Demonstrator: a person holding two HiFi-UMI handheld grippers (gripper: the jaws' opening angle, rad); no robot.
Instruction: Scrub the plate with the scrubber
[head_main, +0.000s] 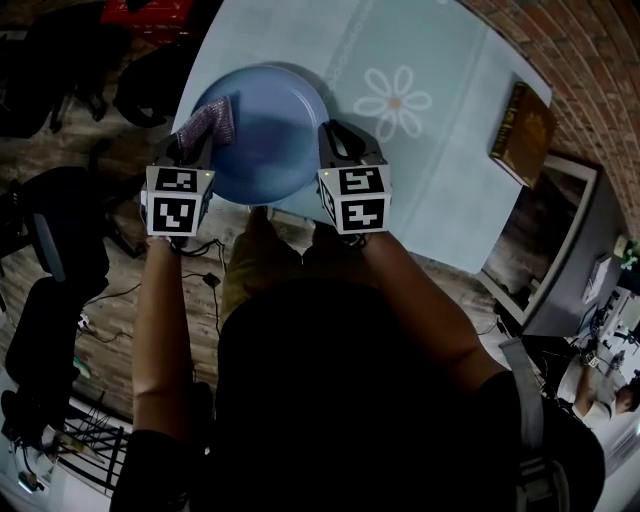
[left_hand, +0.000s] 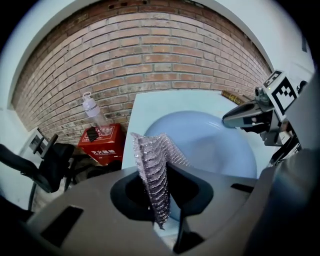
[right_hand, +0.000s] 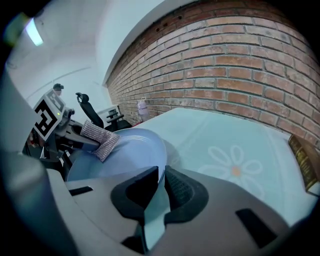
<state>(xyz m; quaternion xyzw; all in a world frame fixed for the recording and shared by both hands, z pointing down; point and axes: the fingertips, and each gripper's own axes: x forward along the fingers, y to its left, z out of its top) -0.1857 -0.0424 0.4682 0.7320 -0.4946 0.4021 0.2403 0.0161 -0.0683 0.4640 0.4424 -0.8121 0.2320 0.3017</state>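
A round blue plate (head_main: 262, 130) is held at the near edge of the table, tilted up off it. My right gripper (head_main: 335, 138) is shut on the plate's right rim (right_hand: 159, 176), which runs between its jaws. My left gripper (head_main: 196, 140) is shut on a silvery mesh scrubber (head_main: 212, 120), which stands up between the jaws (left_hand: 155, 185) and lies against the plate's left rim. In the right gripper view the scrubber (right_hand: 100, 139) rests on the plate's (right_hand: 125, 155) far edge.
The table (head_main: 420, 180) has a pale blue cloth with a white daisy (head_main: 394, 102). A brown book (head_main: 523, 133) lies at its right edge. A red box (left_hand: 101, 143) with a clear bottle (left_hand: 93, 112) stands on the floor to the left. Office chairs (head_main: 55, 250) crowd the left side.
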